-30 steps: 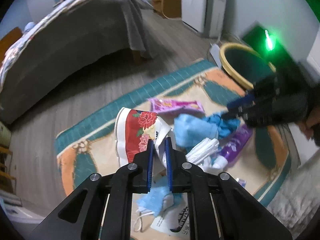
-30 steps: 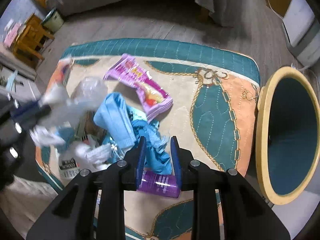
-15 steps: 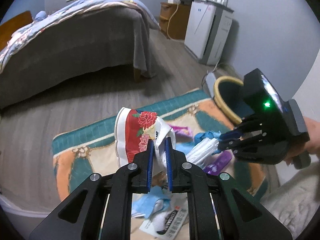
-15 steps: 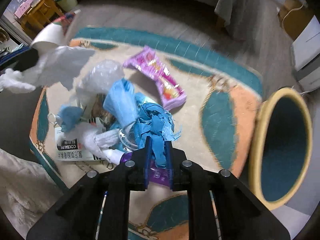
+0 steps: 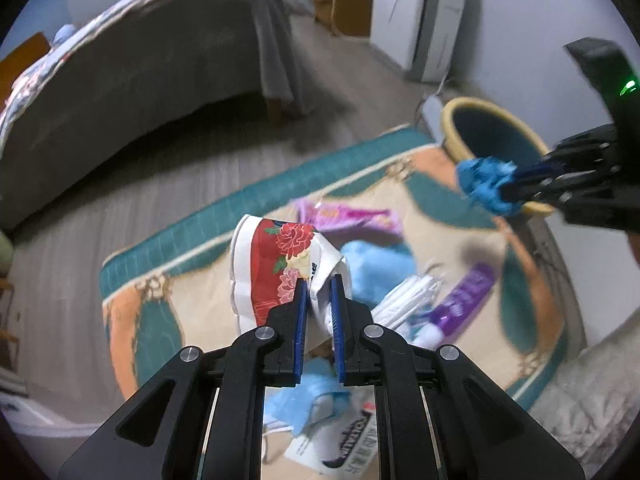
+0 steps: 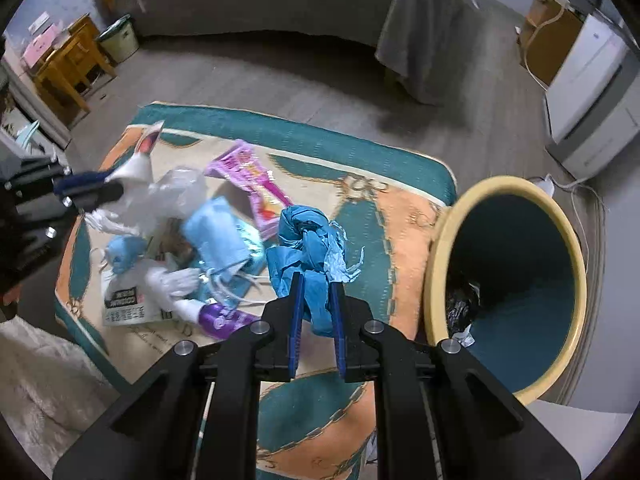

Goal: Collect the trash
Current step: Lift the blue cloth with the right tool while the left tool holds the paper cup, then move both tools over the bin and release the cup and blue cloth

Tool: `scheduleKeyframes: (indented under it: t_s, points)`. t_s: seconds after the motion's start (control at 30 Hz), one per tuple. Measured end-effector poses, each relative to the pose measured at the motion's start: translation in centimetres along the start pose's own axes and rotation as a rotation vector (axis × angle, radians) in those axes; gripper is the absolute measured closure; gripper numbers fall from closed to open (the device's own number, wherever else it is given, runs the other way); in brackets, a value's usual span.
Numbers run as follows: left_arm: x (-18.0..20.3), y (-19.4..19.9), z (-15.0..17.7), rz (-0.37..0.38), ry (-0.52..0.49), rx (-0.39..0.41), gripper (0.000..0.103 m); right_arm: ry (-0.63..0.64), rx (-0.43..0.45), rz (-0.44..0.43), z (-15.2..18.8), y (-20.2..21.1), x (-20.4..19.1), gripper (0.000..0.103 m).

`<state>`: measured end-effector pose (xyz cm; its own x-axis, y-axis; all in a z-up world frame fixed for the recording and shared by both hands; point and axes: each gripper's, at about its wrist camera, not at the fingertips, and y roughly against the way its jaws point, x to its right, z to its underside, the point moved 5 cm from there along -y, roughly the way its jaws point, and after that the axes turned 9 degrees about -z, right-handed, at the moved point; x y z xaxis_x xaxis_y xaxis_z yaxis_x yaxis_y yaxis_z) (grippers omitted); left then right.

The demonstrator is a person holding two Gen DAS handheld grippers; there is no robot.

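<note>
Grey plank floor (image 6: 248, 80), with a teal, orange and cream rug (image 6: 404, 184) spread over it. Bed (image 5: 132, 80) under a grey cover at 11 o'clock in the left view; white appliance (image 6: 588, 92) against the wall at 2 o'clock in the right view; wooden stand (image 6: 60, 68) at 10 o'clock. Yellow-rimmed bin (image 6: 440, 264) with teal inside at 3 o'clock of the right view, standing at the rug's edge, some dark trash inside.

Left gripper (image 5: 318, 292) raised over the rug, jaws pinching a crumpled white wrapper (image 5: 276, 264) printed red with roses. Right gripper (image 6: 316, 292) with jaws pinching a wad of torn blue paper (image 6: 308, 236), lifted clear of the pile, just beside the bin's rim. Remaining heap on the rug at 9 o'clock of the right view: pink packet (image 6: 252, 184), folded blue cloth (image 6: 216, 232), clear plastic (image 6: 180, 192), purple bottle (image 6: 224, 316), printed leaflet (image 6: 128, 304), white tissue (image 6: 168, 284).

Much blurred by motion, the left view especially. Leaflet print unreadable. Hands cut off behind both grippers. Bin's lower rim hidden by the right gripper's body.
</note>
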<state>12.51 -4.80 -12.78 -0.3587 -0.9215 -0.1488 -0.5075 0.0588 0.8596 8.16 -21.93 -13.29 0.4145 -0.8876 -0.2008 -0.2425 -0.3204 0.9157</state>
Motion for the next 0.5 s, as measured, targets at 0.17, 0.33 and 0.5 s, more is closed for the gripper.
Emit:
scheduleKeyframes:
  t_s: [0.17,0.33,0.5]
  points:
    - [-1.1,-2.2,1.1,-0.036,0.024,-0.087,0.082,0.022,-0.027,0.004,0.3,-1.4,0.4,0.09]
    - [-2.6,-3.6,1.8,-0.116,0.031,-0.129,0.062,0.024,-0.01,-0.028,-0.2,-1.5,0.2,0.09]
    - [-3.1,-4.4,1.8,-0.119,0.033,-0.155,0.062,0.031,-0.011,-0.044,-0.4,-1.7,0.1,0.09]
